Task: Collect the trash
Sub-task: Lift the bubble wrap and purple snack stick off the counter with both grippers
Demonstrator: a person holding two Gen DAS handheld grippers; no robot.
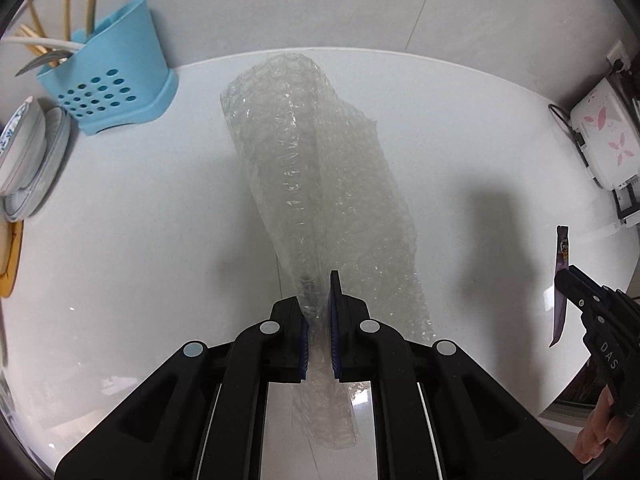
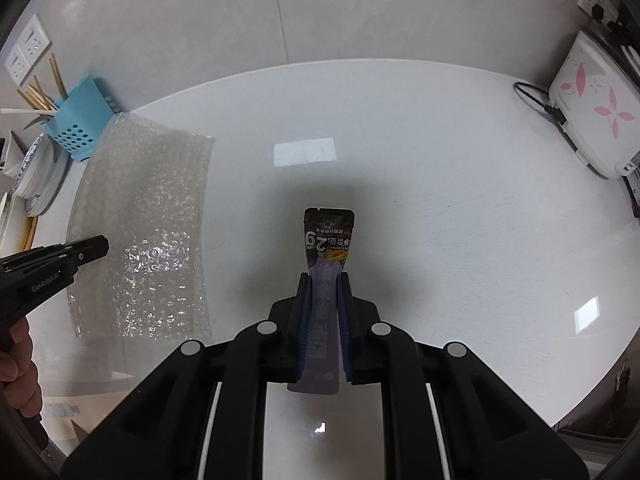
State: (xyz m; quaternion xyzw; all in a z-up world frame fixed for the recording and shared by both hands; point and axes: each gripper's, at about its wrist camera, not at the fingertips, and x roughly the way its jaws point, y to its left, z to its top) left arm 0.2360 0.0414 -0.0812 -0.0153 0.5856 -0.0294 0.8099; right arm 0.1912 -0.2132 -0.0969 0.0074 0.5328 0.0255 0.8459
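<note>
The bubble wrap (image 1: 320, 184), light and limp, is pinched at one edge by the left gripper (image 1: 319, 320) and hangs over the table (image 1: 140, 240). The slick sachet (image 2: 326, 264), probably empty, is clamped mid-length by the right gripper (image 2: 325, 320).

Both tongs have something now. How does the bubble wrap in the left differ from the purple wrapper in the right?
The bubble wrap is clear and bubbled; the purple wrapper is opaque and printed. The bubble wrap is a broad, crumpled sheet, far wider than the left tongs; the purple wrapper is a narrow flat strip, barely wider than the right tongs. Both are clamped, hanging above the white counter.
</note>
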